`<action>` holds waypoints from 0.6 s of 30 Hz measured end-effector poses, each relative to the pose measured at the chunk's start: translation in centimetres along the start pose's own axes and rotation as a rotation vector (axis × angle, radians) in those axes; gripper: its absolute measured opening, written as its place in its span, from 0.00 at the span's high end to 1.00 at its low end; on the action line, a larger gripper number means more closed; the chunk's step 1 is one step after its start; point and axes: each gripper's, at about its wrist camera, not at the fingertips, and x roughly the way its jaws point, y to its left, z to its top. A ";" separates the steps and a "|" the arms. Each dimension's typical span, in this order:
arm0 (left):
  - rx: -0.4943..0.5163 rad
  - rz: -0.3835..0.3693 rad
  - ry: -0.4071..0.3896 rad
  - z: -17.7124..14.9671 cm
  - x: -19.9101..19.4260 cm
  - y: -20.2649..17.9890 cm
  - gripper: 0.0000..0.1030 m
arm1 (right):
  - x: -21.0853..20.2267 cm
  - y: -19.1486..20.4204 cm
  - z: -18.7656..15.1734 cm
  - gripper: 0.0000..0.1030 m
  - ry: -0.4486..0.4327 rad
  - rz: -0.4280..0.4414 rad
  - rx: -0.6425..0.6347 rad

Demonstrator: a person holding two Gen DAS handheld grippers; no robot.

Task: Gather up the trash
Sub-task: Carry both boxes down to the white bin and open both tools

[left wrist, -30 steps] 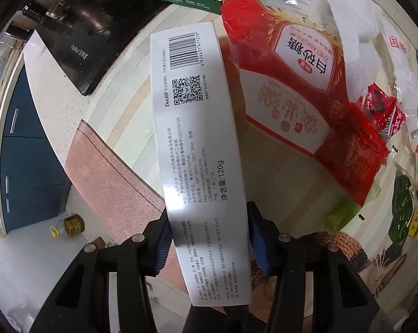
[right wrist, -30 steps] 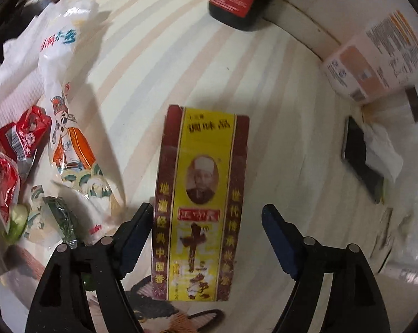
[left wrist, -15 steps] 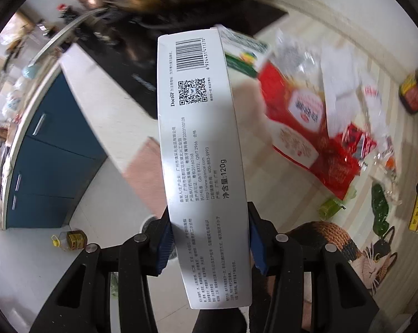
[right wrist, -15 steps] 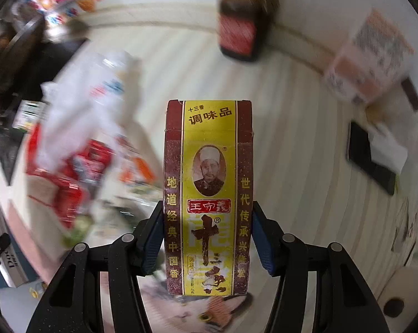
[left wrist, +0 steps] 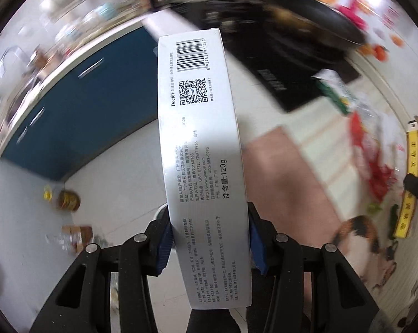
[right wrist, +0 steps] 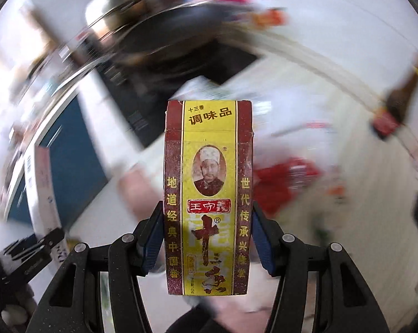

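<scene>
1. Long silver-white cardboard box with barcode [left wrist: 200, 149] – clamped in left gripper [left wrist: 209, 242], lifted off the counter.
2. Yellow-and-maroon cardboard spice box [right wrist: 209, 194] – pinched in right gripper [right wrist: 207, 240], also airborne.
3. Keep both squeezes firm; release only over a bin – none visible.

In the left wrist view we see the silver box [left wrist: 202, 163] covering the middle of the frame, hiding the inner faces of the left tongs [left wrist: 209, 245], and the wrappers [left wrist: 375, 161] at right are smeared by motion. In the right wrist view the yellow spice box [right wrist: 209, 194] hides the pads of the right tongs [right wrist: 208, 240]. Behind it, the dark bottle [right wrist: 397, 105] at upper right and the pan [right wrist: 142, 22] at top are blurred, so we cannot read any label.
</scene>
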 end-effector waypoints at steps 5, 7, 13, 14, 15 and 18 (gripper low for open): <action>-0.157 0.039 0.056 -3.4 2.6 9.7 0.58 | 4.0 11.6 -3.8 0.42 0.065 0.064 -0.205; -0.197 0.048 0.077 -4.6 3.7 12.2 0.58 | 7.0 15.7 -5.3 0.42 0.092 0.077 -0.264; -0.335 0.030 0.204 -9.3 12.0 19.2 0.58 | 16.8 24.7 -10.8 0.42 0.199 0.096 -0.371; -0.364 0.011 0.240 -10.4 14.7 20.4 0.58 | 18.8 25.5 -11.7 0.42 0.223 0.095 -0.382; -0.377 -0.004 0.262 -10.9 16.3 20.9 0.58 | 21.2 26.3 -12.7 0.42 0.253 0.092 -0.393; -0.430 -0.085 0.366 -13.7 24.7 22.2 0.58 | 29.4 27.3 -16.0 0.42 0.334 0.072 -0.413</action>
